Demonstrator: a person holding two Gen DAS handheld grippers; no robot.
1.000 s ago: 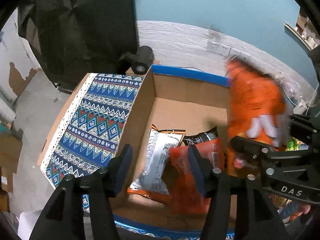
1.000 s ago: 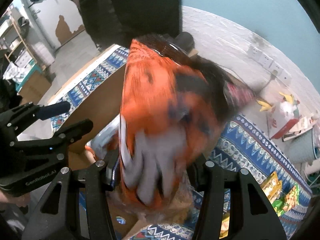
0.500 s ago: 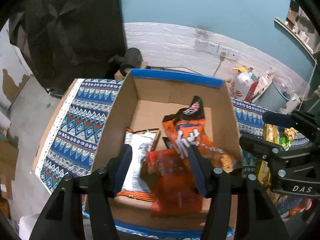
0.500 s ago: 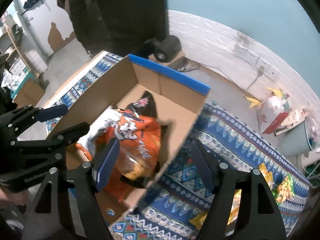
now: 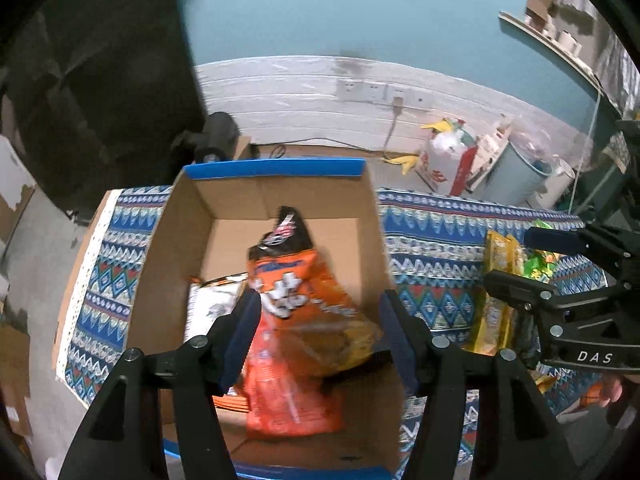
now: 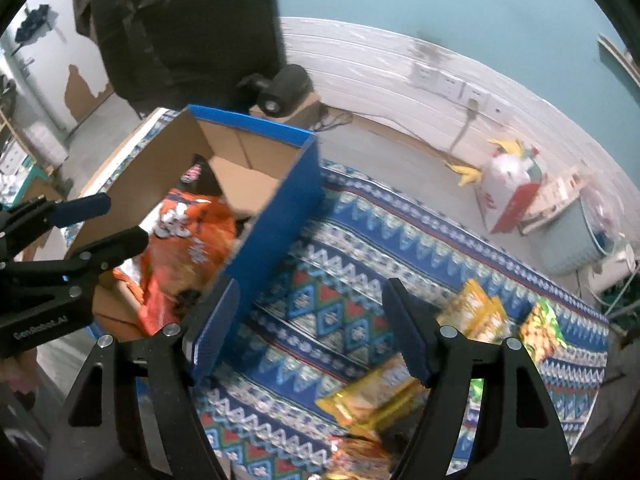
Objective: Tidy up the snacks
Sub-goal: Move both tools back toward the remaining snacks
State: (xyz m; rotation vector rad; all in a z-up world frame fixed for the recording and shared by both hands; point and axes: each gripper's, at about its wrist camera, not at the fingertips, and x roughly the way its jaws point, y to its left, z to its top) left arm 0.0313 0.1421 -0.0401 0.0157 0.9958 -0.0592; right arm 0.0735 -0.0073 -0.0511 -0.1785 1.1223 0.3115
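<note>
Cardboard formed the open box (image 5: 176, 264), brown inside with blue outer faces and a blue-taped rim, square-cornered, standing on a woven cloth (image 5: 432, 264) of blue, white and red zigzags. Inside lay crinkly foil packets: one white bag (image 5: 208, 308) at the left, one big glossy orange bag (image 5: 296, 296) with a black top slanting across the middle, and one flatter orange-red packet (image 5: 288, 400) nearer. The left gripper (image 5: 320, 332) hung above the box, its blue-padded jaws easing apart with nothing pinched, the orange bag lying loose beneath them. Right of the box, on the cloth, the right wrist view showed at least three yellow packets (image 6: 472, 312) and one green-and-yellow bag (image 6: 540, 328); blur hid any exact count. The right gripper (image 6: 316, 332) stood spread wide over the bare cloth just right of the box wall, holding nothing. Behind ran a white panelled wall strip (image 5: 296, 92) with sockets below teal paint, and a grey floor.
</note>
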